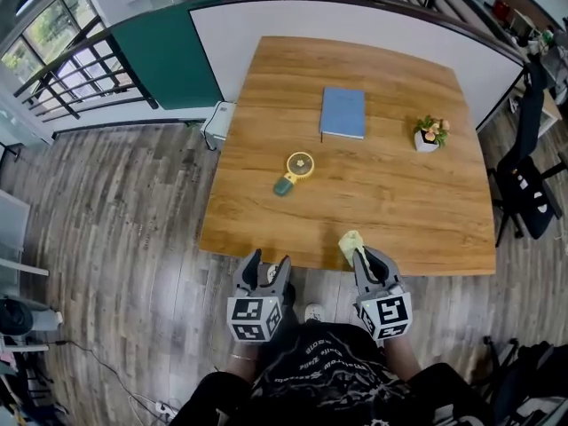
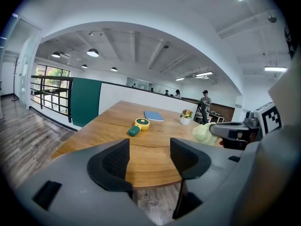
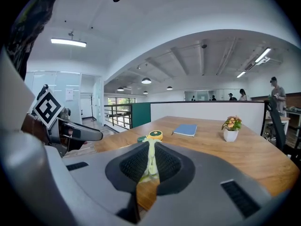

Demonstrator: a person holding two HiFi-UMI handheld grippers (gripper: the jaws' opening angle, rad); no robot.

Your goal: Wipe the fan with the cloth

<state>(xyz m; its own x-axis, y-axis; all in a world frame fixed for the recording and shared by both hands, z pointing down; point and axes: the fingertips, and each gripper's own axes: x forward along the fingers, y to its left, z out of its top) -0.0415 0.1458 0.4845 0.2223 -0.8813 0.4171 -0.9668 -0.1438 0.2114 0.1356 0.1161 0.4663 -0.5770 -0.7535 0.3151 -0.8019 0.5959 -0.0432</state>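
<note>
Your left claw [image 2: 149, 160] stands wide open with nothing between its pads; through the gap you see only the near edge of the table [image 1: 382, 198] and the wood floor [image 1: 124, 202] below it. Your right claw [image 3: 150, 166] is closed on the cloth [image 3: 150, 158], a pale yellow piece pinched between the two pads, with a fold sticking out past the fingertips. In the head view both claws sit side by side at the table's near edge, the left one just off the edge over the floor and the right one with its tips and the cloth over the wood. The fan [image 1: 295, 170], a small round yellow one with a green handle, lies flat on the table ahead of you, left of centre and well apart from both claws, its handle pointing toward the near left corner. Beyond it a blue notebook [image 1: 343, 112] lies flat, close to the fan but not touching it. To the right of the notebook stands a small white pot with a plant [image 1: 429, 134], upright. A black chair [image 1: 531, 180] stands off the table's right side.
</note>
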